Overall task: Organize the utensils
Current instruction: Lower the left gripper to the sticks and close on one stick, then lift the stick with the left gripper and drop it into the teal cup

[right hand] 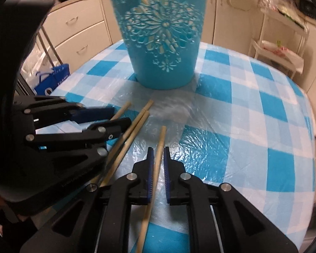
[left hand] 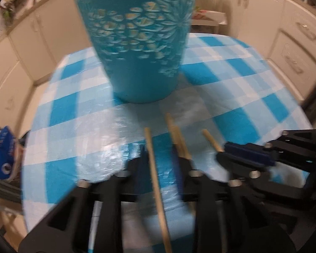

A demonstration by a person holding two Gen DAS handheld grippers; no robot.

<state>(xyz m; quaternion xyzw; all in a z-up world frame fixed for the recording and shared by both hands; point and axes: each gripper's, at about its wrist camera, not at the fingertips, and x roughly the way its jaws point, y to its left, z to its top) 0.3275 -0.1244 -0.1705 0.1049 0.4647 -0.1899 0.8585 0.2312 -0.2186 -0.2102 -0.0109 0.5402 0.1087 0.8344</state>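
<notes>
A teal perforated utensil cup (left hand: 141, 52) (right hand: 162, 42) stands upright on the blue checked table, just beyond both grippers. Several wooden chopsticks lie in front of it, pointing toward the cup. My left gripper (left hand: 160, 158) (right hand: 118, 118) is blurred in its own view and is shut on one chopstick (left hand: 155, 179) that runs between its fingers. My right gripper (right hand: 158, 154) (left hand: 223, 154) is shut on another chopstick (right hand: 158, 162), whose end sticks out past the blue pads. A loose pair of chopsticks (right hand: 134, 126) (left hand: 179, 141) lies on the cloth between the two grippers.
The round table (right hand: 263, 126) carries a checked cloth under clear plastic. Cream cabinets and drawers (right hand: 80, 35) surround it. A blue bag (right hand: 52, 76) (left hand: 4, 154) sits on the floor at the left, and a white rack (right hand: 280, 48) stands at the far right.
</notes>
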